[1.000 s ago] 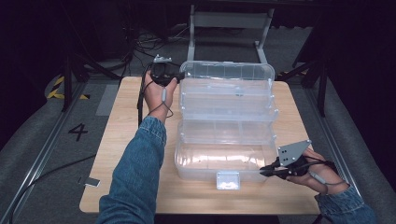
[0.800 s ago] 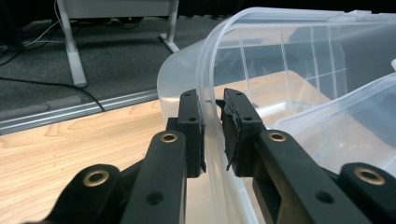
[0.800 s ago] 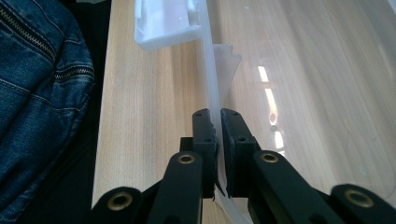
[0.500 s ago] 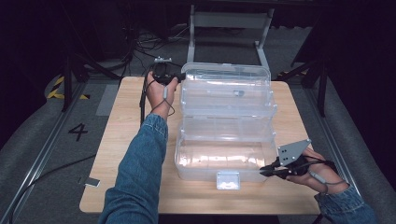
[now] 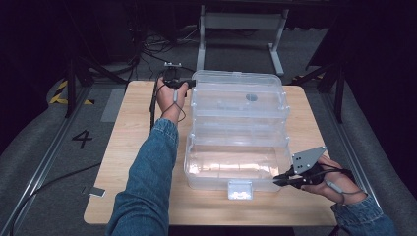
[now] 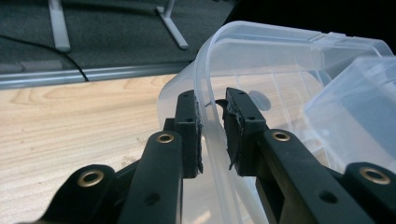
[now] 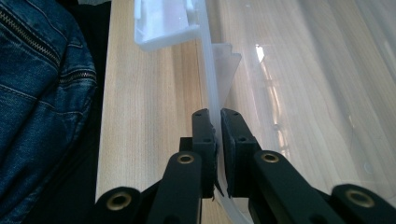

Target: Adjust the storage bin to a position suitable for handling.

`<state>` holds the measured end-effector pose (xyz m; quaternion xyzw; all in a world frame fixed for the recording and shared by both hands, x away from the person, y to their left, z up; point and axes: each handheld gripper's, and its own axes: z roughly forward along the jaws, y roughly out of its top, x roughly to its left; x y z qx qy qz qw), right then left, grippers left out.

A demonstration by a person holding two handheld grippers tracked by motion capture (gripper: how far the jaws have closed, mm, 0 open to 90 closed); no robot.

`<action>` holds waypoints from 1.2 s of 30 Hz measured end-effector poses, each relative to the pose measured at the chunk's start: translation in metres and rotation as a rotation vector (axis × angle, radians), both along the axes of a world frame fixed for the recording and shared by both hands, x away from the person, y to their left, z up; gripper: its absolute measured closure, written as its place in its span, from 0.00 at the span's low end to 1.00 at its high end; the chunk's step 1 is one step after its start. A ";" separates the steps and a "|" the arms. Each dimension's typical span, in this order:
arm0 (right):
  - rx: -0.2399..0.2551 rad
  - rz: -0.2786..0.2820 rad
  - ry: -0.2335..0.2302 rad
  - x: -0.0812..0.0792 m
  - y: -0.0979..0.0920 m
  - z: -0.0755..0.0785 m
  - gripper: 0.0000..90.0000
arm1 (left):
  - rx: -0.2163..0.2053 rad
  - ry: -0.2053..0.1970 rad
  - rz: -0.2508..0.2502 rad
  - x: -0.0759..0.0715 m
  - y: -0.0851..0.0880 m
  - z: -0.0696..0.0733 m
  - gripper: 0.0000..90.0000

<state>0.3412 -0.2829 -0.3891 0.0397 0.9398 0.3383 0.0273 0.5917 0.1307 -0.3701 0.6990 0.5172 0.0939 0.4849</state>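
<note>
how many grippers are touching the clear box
2: the left gripper straddles the clear box's far-left rim, and the right gripper is clamped on its near-right rim.

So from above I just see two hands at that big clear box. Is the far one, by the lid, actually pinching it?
Observer: Not yet. In the left gripper view, the left gripper has the rim of the lid between its pads, but a gap shows on one side.
Operator: And the near hand?
Observer: The right gripper is shut on the thin rim of the clear box, with both pads pressed against the plastic.
Operator: Whereabouts on the rim?
Observer: On the front edge. The white latch sits farther along that same rim, ahead of the jaws.
</note>
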 end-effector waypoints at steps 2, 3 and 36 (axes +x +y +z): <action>0.001 0.000 -0.001 -0.001 0.000 0.000 0.95 | -0.001 0.011 0.004 0.002 -0.001 -0.004 0.84; 0.001 0.000 -0.003 -0.001 0.000 0.000 0.95 | 0.003 0.010 0.005 0.003 -0.001 -0.004 0.84; 0.015 -0.030 -0.007 -0.003 0.000 0.000 0.91 | 0.090 -0.077 0.066 -0.010 0.004 0.006 0.59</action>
